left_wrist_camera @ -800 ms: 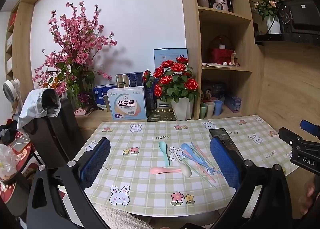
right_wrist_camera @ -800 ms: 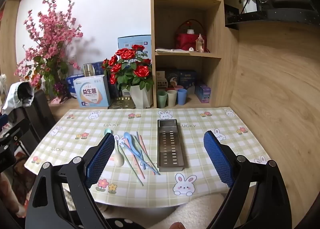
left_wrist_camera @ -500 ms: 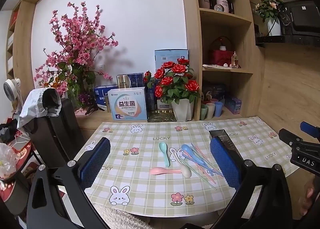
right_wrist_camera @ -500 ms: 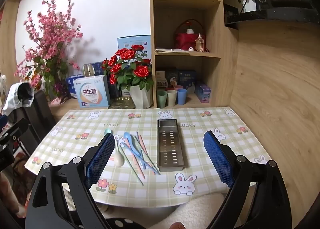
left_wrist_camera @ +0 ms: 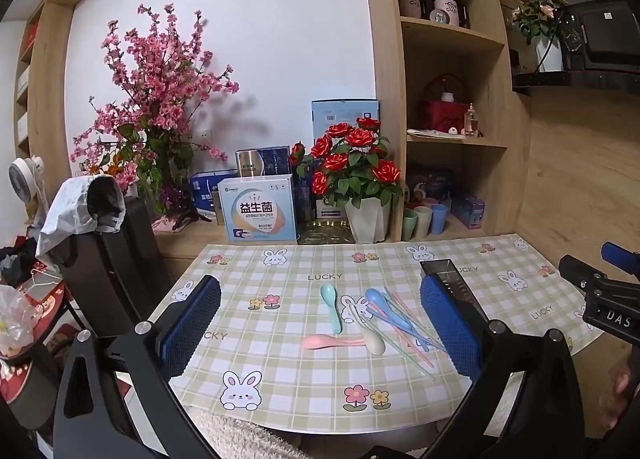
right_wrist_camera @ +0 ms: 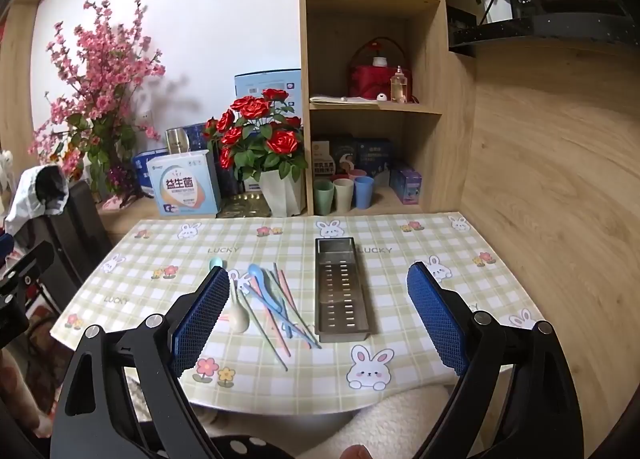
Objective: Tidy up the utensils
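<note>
**Both claws spread above the checked bench, utensils loose**

In the left wrist view the left claw [left_wrist_camera: 320, 335] hangs over the bench [left_wrist_camera: 256, 371] with its blue pads wide apart and nothing between them. Mid-frame lie a green spoon [left_wrist_camera: 331, 305], a pink spoon [left_wrist_camera: 328, 341], a cream spoon [left_wrist_camera: 370, 337] and a blue spoon [left_wrist_camera: 384, 305], the last resting on a fan of pastel chopsticks [left_wrist_camera: 408, 335]. The right claw [right_wrist_camera: 318, 323], seen in its own view, is likewise spread and grips nothing. Just right of the chopsticks there, at frame centre, sits the perforated steel tray [right_wrist_camera: 342, 291], lengthwise and holding nothing.
</note>
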Action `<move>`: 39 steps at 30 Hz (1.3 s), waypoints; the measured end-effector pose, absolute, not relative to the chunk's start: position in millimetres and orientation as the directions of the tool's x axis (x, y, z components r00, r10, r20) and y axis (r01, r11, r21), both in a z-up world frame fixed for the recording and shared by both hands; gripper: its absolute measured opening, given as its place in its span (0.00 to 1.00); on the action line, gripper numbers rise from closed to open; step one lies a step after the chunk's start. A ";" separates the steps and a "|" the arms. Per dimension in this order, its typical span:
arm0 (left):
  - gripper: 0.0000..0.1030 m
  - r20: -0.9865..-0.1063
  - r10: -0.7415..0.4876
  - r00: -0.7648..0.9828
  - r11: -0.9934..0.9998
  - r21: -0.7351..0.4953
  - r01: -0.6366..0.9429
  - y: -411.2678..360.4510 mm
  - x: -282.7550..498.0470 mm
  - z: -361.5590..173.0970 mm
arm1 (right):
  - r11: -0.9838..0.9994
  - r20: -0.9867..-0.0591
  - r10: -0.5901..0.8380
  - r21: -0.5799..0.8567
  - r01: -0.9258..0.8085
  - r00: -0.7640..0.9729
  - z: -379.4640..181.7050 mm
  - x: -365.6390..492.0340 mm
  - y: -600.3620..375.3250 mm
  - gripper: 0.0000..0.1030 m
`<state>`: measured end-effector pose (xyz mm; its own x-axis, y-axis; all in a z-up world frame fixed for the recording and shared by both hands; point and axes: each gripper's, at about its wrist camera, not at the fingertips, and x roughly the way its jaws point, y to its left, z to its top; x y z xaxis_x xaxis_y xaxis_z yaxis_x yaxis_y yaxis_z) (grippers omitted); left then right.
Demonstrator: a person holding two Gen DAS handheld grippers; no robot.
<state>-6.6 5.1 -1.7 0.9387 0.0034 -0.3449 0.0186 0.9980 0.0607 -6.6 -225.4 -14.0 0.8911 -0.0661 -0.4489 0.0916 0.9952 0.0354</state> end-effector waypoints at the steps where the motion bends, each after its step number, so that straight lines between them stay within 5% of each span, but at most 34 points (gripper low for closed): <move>1: 0.95 -0.345 0.003 0.939 0.998 0.059 0.018 6.0 -6.6 -1.9 | 0.995 -0.448 -0.065 0.036 0.091 0.891 -14.1 -6.6 -225.4 0.85; 39: 0.95 -0.345 0.000 0.939 0.998 0.054 0.019 8.5 -7.4 -3.1 | 0.995 -0.453 -0.065 0.040 0.093 0.889 -16.1 -6.2 -226.1 0.85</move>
<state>-7.4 8.5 -3.1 0.9388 0.0004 -0.3445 0.0195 0.9983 0.0543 -6.2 -226.1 -16.1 0.8891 -0.0652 -0.4530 0.0935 0.9948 0.0402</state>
